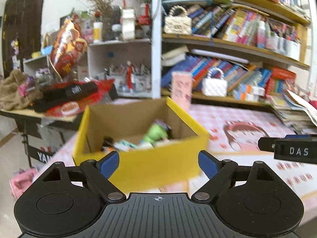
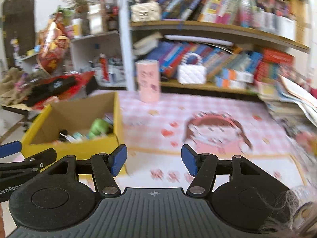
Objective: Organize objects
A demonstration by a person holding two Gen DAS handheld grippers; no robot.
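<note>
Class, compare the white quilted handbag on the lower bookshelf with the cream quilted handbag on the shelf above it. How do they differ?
The white quilted handbag sits on the lower shelf, in front of leaning books; the cream quilted handbag sits one shelf higher, at its left end. The white one looks brighter, the cream one yellower and wider. Both stand upright and have looped beaded handles.

yellow box (image 1: 142,164) before open cloth (image 2: 198,107)

Daylight is flooding in evenly, bright and soft, no hard shadows or glare showing. Motion blur is smearing both views, worst on the pink tablecloth (image 2: 218,130) in the right wrist view (print unreadable). Fisheye is bending the bookshelf (image 1: 233,47) at the edges; corners are vignetting black.
</note>
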